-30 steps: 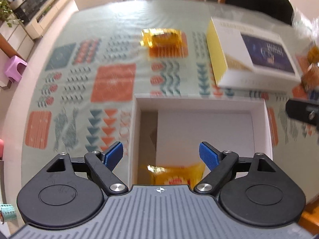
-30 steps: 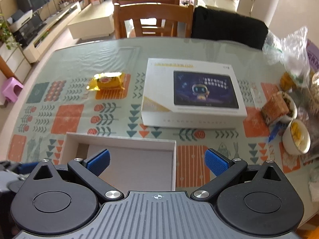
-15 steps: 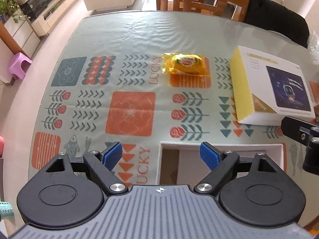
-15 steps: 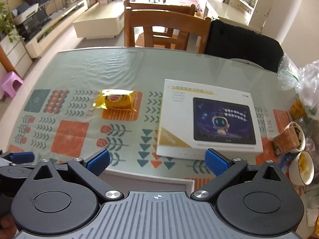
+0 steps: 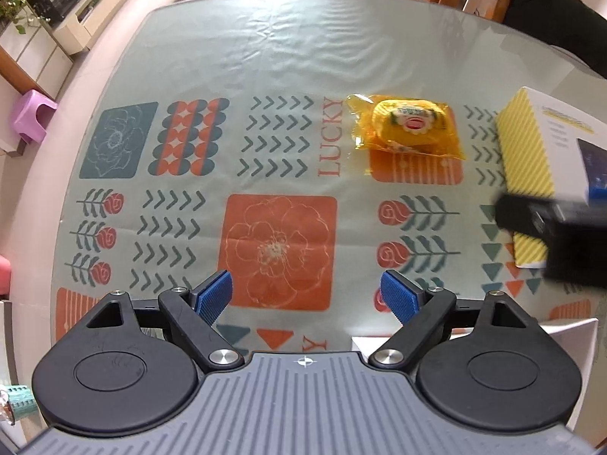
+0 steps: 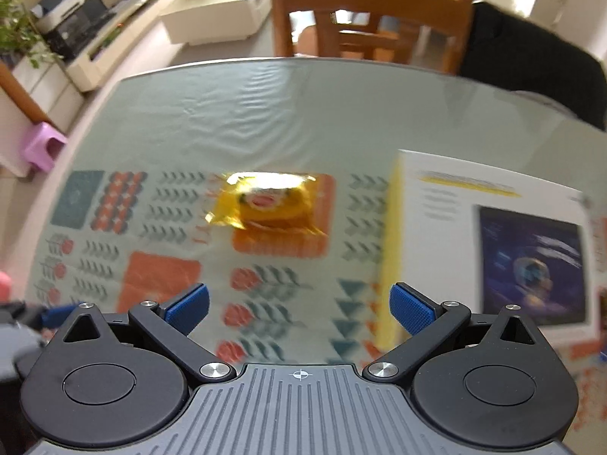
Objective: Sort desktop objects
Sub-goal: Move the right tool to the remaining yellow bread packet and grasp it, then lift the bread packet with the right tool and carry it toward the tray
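A yellow wrapped snack (image 5: pixel 409 127) lies on the patterned tablecloth, far ahead and right of my left gripper (image 5: pixel 305 297), which is open and empty. In the right wrist view the snack (image 6: pixel 265 204) lies ahead and slightly left of my right gripper (image 6: pixel 299 309), also open and empty. The white open box shows only as a corner (image 5: pixel 569 335) at the lower right of the left wrist view. The right gripper's black body (image 5: pixel 561 235) enters that view from the right.
A white and yellow tablet box (image 6: pixel 481 242) lies right of the snack; it also shows in the left wrist view (image 5: pixel 546 151). A wooden chair (image 6: pixel 364 26) stands beyond the table's far edge. A purple stool (image 5: pixel 30 117) sits on the floor at left.
Both grippers have moved forward, away from the white box and toward the yellow snack, which now looks larger and nearer. The box has slid almost out of both views. Both stay open.
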A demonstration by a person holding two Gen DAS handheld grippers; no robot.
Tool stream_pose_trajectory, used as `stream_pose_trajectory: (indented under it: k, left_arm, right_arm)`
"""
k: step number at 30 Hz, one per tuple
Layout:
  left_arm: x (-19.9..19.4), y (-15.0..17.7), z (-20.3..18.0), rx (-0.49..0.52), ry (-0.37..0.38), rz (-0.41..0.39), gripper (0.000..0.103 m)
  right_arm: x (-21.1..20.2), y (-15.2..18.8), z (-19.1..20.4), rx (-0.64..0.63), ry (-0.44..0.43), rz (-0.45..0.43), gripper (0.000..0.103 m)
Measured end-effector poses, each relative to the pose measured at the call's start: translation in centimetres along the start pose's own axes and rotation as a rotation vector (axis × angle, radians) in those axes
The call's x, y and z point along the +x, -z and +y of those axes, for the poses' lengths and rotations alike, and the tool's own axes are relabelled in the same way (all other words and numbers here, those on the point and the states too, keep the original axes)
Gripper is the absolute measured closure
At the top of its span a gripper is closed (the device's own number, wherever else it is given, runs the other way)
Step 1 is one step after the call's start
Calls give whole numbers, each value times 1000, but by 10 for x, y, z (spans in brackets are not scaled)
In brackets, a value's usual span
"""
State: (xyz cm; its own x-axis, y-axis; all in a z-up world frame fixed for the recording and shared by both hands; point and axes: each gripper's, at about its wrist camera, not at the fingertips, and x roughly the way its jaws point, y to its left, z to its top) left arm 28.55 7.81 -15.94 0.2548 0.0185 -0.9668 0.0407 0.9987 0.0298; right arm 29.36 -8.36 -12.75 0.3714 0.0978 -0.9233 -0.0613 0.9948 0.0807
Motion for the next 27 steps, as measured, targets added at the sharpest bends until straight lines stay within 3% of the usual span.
stream_pose_trajectory:
  k: [18, 27]
  left_arm:
    - [53, -54, 35, -31, -76, -7, 0]
    - [75, -71, 61, -56, -123, 3, 0]
  right_arm:
    - [105, -66, 22, 42, -21, 80, 0]
    - [132, -66, 18, 55, -12, 118, 0]
